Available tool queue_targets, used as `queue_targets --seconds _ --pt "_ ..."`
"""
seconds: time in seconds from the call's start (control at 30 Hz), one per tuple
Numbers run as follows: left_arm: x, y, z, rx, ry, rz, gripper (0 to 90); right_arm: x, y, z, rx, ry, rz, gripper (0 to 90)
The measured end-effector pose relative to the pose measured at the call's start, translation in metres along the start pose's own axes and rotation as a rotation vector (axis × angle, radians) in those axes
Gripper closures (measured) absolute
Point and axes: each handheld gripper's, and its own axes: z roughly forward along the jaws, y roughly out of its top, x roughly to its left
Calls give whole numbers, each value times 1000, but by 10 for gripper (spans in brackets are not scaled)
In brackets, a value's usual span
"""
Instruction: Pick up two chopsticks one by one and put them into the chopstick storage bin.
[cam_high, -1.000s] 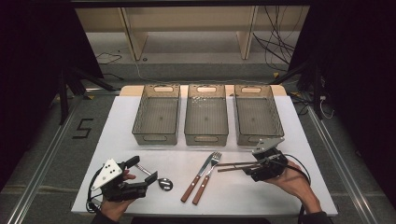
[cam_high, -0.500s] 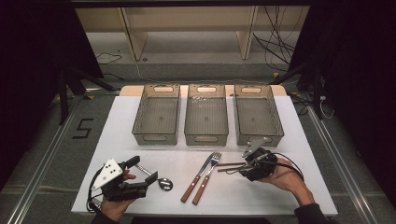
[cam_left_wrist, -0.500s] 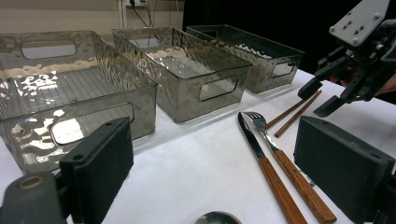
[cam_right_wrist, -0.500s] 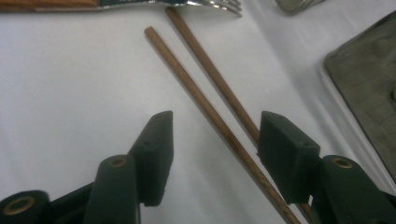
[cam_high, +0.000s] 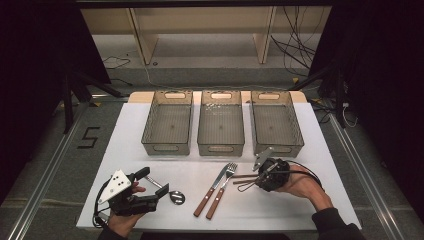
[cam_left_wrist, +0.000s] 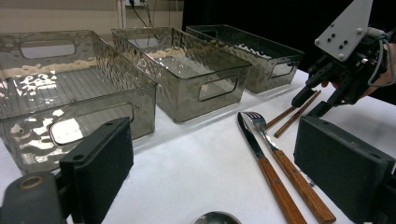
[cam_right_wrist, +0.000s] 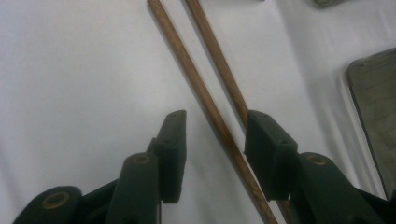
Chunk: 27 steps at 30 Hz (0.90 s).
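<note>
Two wooden chopsticks (cam_high: 242, 179) (cam_right_wrist: 187, 60) lie on the white table (cam_high: 310, 150) right of the fork. My right gripper (cam_high: 255, 179) (cam_right_wrist: 217, 119) is low over them, jaws either side. One stick runs between the pads and the other passes under the right pad. The jaws have just been closing, and a gap still shows at the pads. From the left gripper view, the right gripper (cam_left_wrist: 312, 103) hangs over the chopsticks (cam_left_wrist: 292, 116). My left gripper (cam_high: 152, 182) rests at the front left, open wide, holding nothing. A spoon (cam_high: 175, 196) lies beside it.
Three translucent grey bins stand in a row at the back: left (cam_high: 166, 148), middle (cam_high: 220, 149), right (cam_high: 278, 148). A wooden-handled knife (cam_high: 210, 191) and fork (cam_high: 221, 190) lie side by side at the front centre. The table's front edge is close to both hands.
My right gripper has moved left and down onto the chopsticks, and its jaws have narrowed around them. The left gripper has stayed put.
</note>
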Motion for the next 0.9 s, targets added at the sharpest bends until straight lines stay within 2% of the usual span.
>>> queue_targets --seconds 0.13,0.43,0.67,0.9 --pt "0 0 0 1 -1 1 116 -1 1 2 13 9 -39 622" --pt "0 0 1 4 -3 -1 116 -7 4 7 74 31 -75 663" --pt "0 0 1 4 -4 -1 117 -12 8 10 109 83 -108 718" --pt "0 0 0 3 -3 0 116 -14 11 10 141 108 -141 771"
